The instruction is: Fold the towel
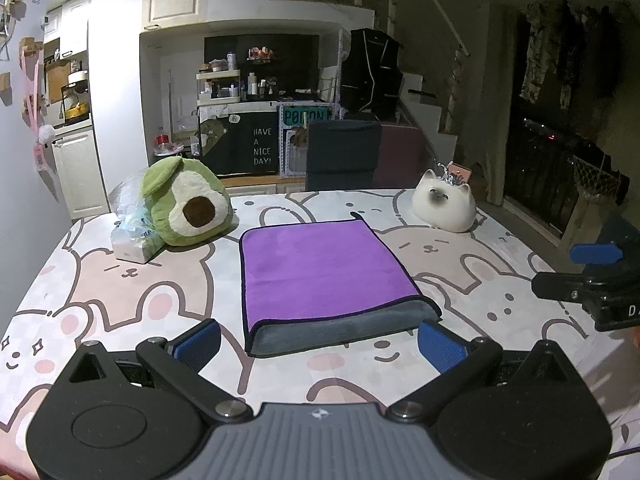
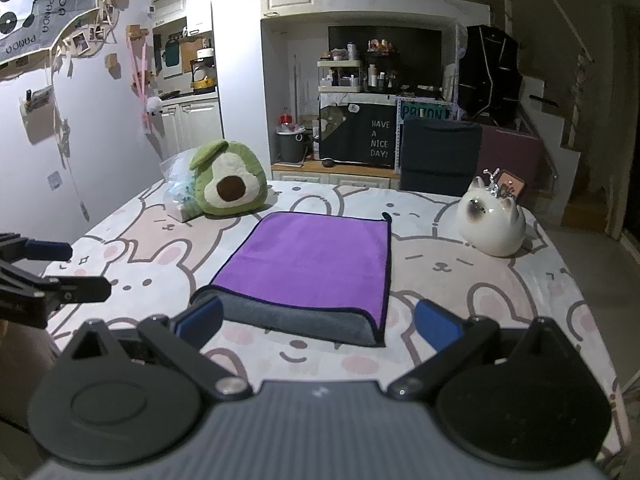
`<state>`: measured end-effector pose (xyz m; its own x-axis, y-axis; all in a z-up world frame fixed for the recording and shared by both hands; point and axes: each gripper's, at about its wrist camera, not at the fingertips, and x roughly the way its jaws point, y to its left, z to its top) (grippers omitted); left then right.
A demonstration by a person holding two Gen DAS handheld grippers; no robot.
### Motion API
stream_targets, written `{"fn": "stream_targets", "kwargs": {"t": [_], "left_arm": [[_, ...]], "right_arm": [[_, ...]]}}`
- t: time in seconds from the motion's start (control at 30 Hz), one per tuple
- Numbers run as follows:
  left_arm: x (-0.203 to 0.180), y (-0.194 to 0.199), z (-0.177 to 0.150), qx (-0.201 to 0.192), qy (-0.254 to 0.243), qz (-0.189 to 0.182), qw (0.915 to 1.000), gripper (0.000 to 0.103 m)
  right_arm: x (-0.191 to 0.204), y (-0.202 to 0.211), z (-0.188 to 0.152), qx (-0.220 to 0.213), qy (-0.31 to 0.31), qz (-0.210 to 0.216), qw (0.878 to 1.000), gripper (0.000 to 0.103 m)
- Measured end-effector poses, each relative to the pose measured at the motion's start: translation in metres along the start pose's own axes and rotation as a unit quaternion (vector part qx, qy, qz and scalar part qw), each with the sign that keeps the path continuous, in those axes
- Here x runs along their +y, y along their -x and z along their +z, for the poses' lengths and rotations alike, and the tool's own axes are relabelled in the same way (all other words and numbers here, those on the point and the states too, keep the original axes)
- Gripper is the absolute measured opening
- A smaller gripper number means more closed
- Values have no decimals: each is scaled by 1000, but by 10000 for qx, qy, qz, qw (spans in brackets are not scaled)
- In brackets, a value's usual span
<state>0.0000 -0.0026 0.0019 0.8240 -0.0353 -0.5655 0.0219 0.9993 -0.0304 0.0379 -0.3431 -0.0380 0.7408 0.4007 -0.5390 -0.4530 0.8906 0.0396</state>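
Observation:
A purple towel (image 1: 320,268) with a grey underside lies folded on the bunny-print table (image 1: 120,280), its grey folded edge toward me. It also shows in the right wrist view (image 2: 316,268). My left gripper (image 1: 320,344) is open and empty, hovering just short of the towel's near edge. My right gripper (image 2: 320,326) is open and empty, also just short of the near edge. The right gripper shows at the right edge of the left wrist view (image 1: 592,276); the left gripper shows at the left edge of the right wrist view (image 2: 48,272).
A green avocado plush (image 1: 186,202) and a plastic bag (image 1: 134,228) sit at the table's far left. A white cat figurine (image 1: 444,202) sits far right. A dark chair back (image 1: 344,152) stands behind the table. Kitchen shelves lie beyond.

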Motion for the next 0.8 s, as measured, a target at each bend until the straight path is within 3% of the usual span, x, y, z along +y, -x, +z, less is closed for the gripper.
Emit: {"fn": "stream_targets", "kwargs": {"t": [0.8], "left_arm": [[9, -20, 36, -244, 3, 347, 9991, 103]], "right_arm": [[-2, -14, 18, -222, 180, -327, 9991, 103]]}}
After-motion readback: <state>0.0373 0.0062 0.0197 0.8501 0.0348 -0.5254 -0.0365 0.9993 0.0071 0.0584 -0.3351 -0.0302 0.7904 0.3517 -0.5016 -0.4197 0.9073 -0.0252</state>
